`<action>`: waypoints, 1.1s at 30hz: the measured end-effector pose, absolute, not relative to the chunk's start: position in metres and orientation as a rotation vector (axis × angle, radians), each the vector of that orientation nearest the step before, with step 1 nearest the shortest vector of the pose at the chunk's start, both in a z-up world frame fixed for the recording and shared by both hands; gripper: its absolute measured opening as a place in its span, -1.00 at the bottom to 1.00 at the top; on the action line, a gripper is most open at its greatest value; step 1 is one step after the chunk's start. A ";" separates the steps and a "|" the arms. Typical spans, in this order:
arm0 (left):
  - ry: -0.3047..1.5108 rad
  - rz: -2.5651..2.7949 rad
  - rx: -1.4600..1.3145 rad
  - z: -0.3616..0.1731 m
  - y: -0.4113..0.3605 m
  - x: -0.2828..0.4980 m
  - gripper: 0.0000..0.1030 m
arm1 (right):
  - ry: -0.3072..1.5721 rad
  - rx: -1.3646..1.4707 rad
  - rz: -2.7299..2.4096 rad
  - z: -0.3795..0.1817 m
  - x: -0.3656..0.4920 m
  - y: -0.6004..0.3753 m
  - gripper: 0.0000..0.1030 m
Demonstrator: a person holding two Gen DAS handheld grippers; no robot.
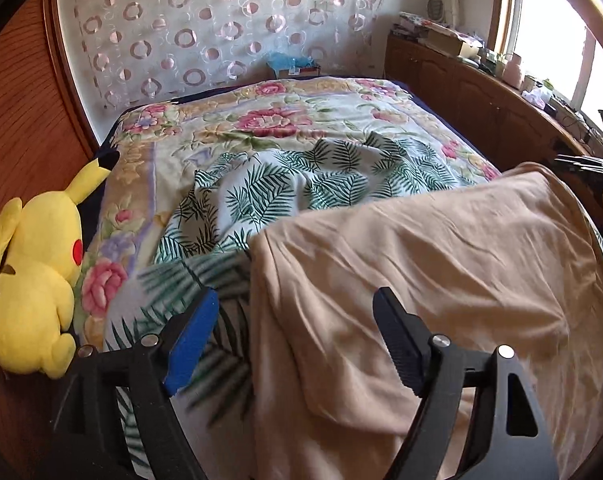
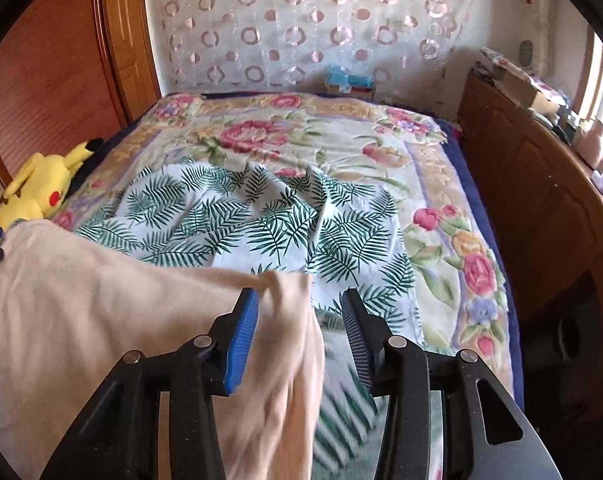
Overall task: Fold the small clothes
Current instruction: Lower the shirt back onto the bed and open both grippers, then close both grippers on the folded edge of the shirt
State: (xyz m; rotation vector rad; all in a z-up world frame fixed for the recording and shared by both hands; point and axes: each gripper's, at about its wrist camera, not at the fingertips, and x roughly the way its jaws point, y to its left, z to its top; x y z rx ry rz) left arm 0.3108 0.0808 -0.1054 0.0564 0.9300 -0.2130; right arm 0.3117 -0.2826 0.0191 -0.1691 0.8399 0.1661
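Two tongs are showing, one per hand; left tongs (image 1: 293,312) are standing wide apart, released, with the edge of one peach garment (image 1: 421,248) lying between the pads but untouched by them; right tongs (image 2: 299,316) are parted too, released, the garment's corner (image 2: 289,300) brushing beside the left pad while the other pad is standing clear. One garment is draping across the near part of the bed, over one palm-leaf sheet (image 2: 261,216); that sheet is lying on one flowered blanket (image 2: 301,136) covering the bed. One yellow plush toy (image 1: 33,272) is resting at the bed's left edge against the wooden panel (image 1: 25,120); one wooden cabinet (image 2: 533,184) is running along the right side.
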 end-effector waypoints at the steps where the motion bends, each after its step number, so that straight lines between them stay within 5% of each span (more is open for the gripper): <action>1: 0.930 -0.209 0.055 -0.107 0.080 0.309 0.56 | 0.839 -0.169 0.167 0.022 0.302 -0.285 -0.12; 13: 0.952 -0.210 0.033 -0.126 0.078 0.307 0.62 | 0.916 -0.078 0.235 0.006 0.199 -0.279 -0.12; 33: 0.934 -0.245 0.012 -0.124 0.078 0.304 0.59 | 0.850 -0.170 0.134 -0.031 0.221 -0.256 -0.11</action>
